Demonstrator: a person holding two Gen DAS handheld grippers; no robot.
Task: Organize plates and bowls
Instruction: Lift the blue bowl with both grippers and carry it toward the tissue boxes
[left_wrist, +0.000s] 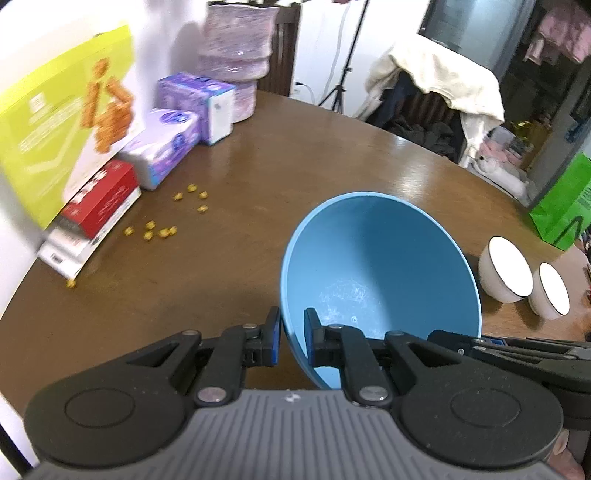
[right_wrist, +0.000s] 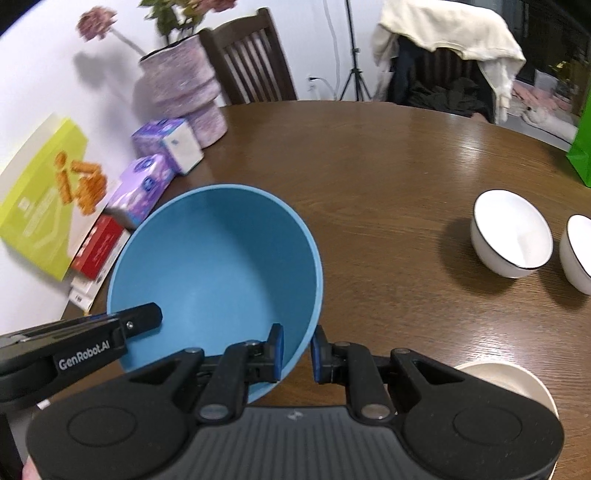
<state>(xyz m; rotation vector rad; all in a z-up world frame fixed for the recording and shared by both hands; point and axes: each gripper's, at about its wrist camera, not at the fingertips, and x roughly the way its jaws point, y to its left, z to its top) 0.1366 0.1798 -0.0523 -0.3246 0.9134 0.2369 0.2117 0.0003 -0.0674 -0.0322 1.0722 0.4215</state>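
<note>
Both hand-held grippers pinch blue bowl (left_wrist: 380, 266) rim above table (left_wrist: 221, 258)

a round brown wooden table (right_wrist: 388, 155) is seen ahead of the jaws. a white wall (right_wrist: 55, 74) is seen far left of them, a dark wooden chair (right_wrist: 251, 62) beyond, and a cream cloth (right_wrist: 450, 26) is draped over furniture far right.

A round brown wooden desk (right_wrist: 388, 155) carries two white bowls (right_wrist: 511, 233) side by side at its right. Along its left edge stand a speckled pink vase (right_wrist: 184, 92), purple packs (right_wrist: 168, 142) and stacked boxes (left_wrist: 99, 206), with small yellow pieces (left_wrist: 162, 225) scattered just beside them.
</note>
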